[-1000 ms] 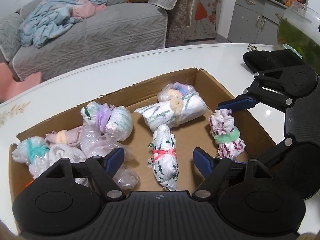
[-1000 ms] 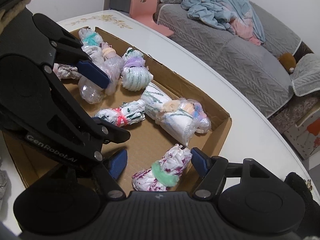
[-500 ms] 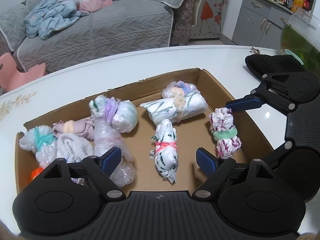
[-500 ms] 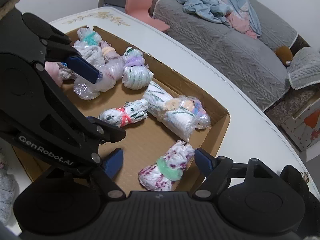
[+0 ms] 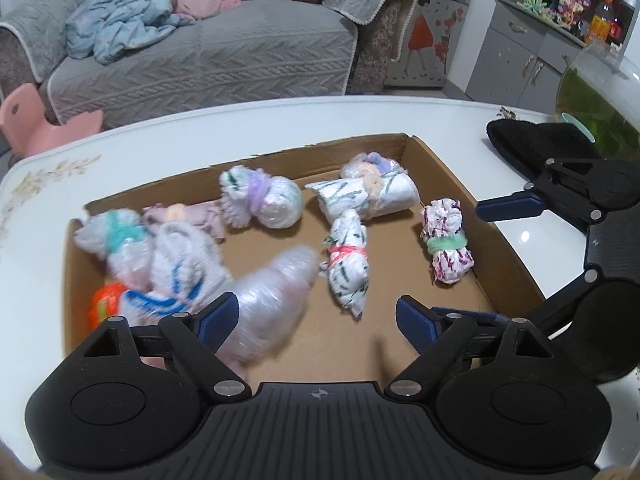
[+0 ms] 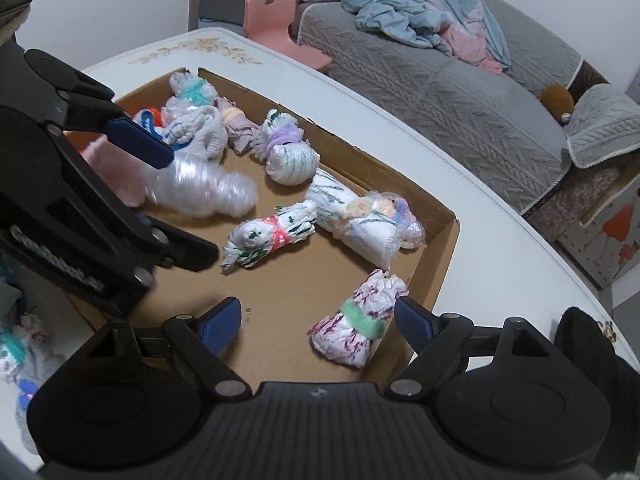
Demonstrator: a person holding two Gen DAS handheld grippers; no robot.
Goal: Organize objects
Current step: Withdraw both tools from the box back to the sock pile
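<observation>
An open cardboard box [image 5: 444, 168] on the white table holds several rolled cloth bundles. My left gripper [image 5: 316, 318] hovers over its near side, jaws opening. A blurred clear-plastic bundle [image 5: 272, 304] lies against its left finger, not pinched. A white and green bundle with a red band [image 5: 346, 268] lies just beyond. My right gripper [image 6: 316, 318] is over the box's right end, jaws also opening. The purple-speckled bundle with a green band [image 6: 352, 328] rests on the box floor between its fingers, close to the right finger [image 6: 408, 316].
A black cloth [image 5: 532, 140] and a glass bowl [image 5: 592, 100] sit on the table right of the box. Loose bundles [image 6: 24, 352] lie outside the box's left side. A grey sofa [image 5: 224, 56] and a pink chair [image 5: 24, 120] stand beyond the table.
Both grippers' jaws have spread wider and drawn back a little from the box. The clear-plastic bundle has shifted toward the middle of the box and is blurred. The purple-speckled bundle stays put.
</observation>
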